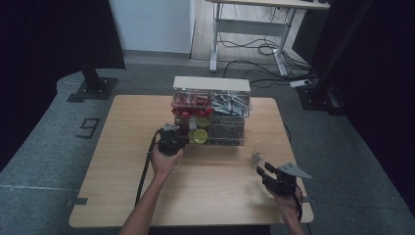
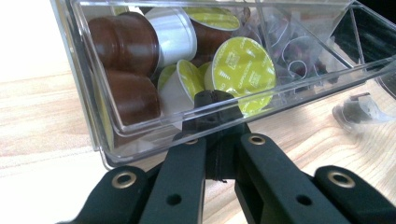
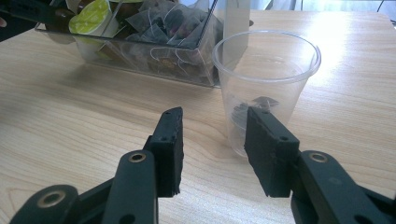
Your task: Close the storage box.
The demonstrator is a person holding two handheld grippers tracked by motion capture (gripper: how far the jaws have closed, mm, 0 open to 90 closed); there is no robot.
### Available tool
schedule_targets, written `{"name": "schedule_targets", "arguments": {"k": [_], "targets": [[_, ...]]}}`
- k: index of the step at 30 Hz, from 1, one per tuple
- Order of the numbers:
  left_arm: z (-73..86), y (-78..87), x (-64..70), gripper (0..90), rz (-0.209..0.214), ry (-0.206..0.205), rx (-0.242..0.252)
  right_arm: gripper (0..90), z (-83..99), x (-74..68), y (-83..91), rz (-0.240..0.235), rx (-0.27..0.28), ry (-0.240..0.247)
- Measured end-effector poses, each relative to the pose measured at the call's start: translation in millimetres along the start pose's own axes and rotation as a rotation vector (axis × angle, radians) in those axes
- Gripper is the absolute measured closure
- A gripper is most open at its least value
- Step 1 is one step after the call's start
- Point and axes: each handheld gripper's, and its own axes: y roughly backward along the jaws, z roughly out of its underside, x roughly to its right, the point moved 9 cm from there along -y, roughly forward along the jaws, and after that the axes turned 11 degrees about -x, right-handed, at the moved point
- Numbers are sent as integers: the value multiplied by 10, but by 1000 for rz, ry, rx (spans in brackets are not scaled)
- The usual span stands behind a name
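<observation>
While left tongs (image 2: 217, 135) grip drawer (image 2: 140, 135) front, pulled out with pods (image 2: 243, 65) inside; right tongs (image 3: 212, 140) wide, empty, before cup (image 3: 266, 88). Judged early: no pod taken.

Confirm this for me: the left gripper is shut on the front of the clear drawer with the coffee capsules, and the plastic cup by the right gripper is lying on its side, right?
Not quite. The plastic cup stands upright, as the right gripper view shows. The rest holds: the left gripper is shut on the clear drawer.

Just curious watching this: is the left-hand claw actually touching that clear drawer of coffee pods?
Touching. In the left gripper view, the left gripper has its jaws closed on the front lip of the clear drawer.
</observation>
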Motion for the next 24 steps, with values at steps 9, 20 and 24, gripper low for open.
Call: {"name": "schedule_targets", "arguments": {"k": [9,20,24], "targets": [[72,-20,6,900,11,11,-7,564,11,-9,-10,-2,-2,2],[178,-68,-12,900,14,16,-29,564,17,-16,-15,-2,-3,4],[205,-91,-14,900,22,20,-31,564,24,-21,-19,-1,-7,8]]}}
